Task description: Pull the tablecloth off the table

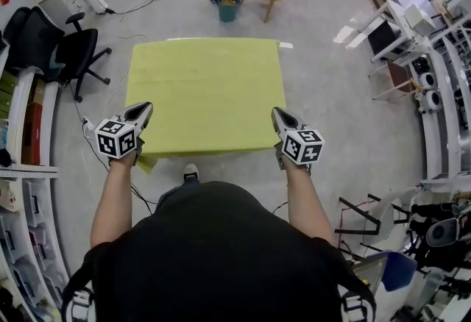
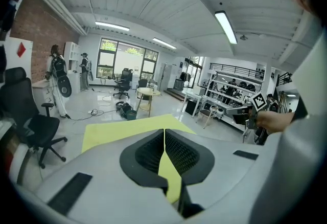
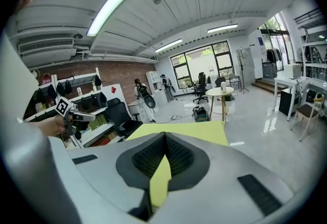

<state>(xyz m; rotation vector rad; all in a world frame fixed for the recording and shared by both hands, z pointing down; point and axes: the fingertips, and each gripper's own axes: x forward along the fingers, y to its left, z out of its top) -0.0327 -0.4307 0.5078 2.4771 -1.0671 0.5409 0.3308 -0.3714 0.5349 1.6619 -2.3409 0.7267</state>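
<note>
Both the left gripper (image 1: pixel 141 116) and right gripper (image 1: pixel 282 122) pinch the yellow-green fabric tablecloth (image 1: pixel 206 92)'s near corners — best draw back evenly, hands level.

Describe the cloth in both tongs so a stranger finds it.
In the middle of the grey floor, the tablecloth lies spread flat, its near end pinched in the left tongs and right tongs. Nothing nearby is as large, square and yellow-green.
</note>
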